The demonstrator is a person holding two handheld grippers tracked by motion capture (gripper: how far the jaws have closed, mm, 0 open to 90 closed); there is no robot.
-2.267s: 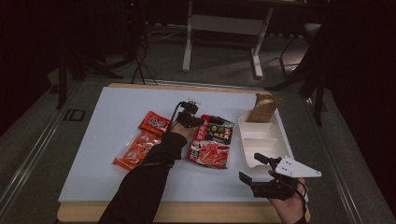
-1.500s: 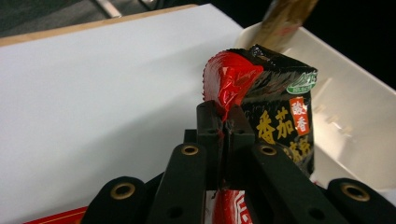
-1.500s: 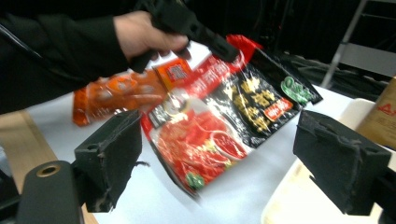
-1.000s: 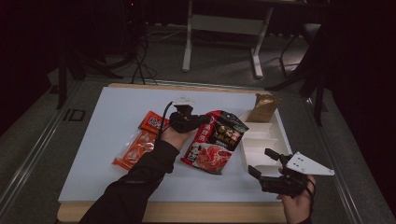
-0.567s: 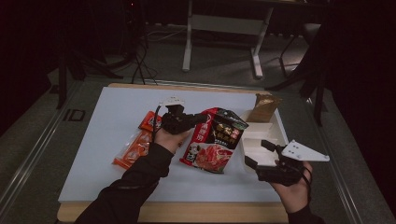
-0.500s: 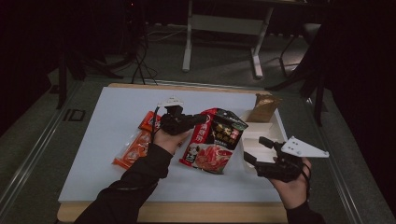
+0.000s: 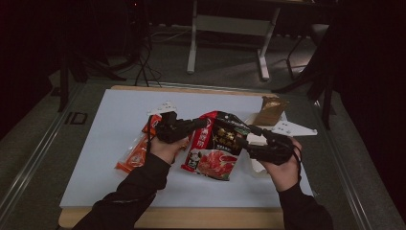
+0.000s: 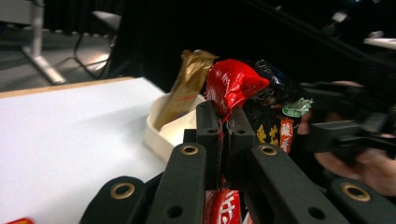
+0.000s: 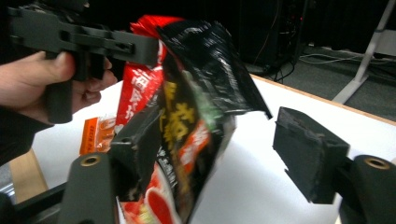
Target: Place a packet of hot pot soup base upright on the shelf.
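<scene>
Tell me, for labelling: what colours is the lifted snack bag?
Red and black crinkly plastic snack bag; right gripper view.

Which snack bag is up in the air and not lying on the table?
The big red and black bag. The left gripper pinches its top corner and holds it up, while the orange packets lie flat on the table and the gold packet leans in the white tray.

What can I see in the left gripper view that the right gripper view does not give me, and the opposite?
Left gripper view alone: the left gripper shut on the top corner of the red and black pouch, a white tray and a gold packet leaning in it. Right gripper view alone: the right gripper open around the pouch's edge, an orange packet on the table. Both share the pouch and the white table.
</scene>
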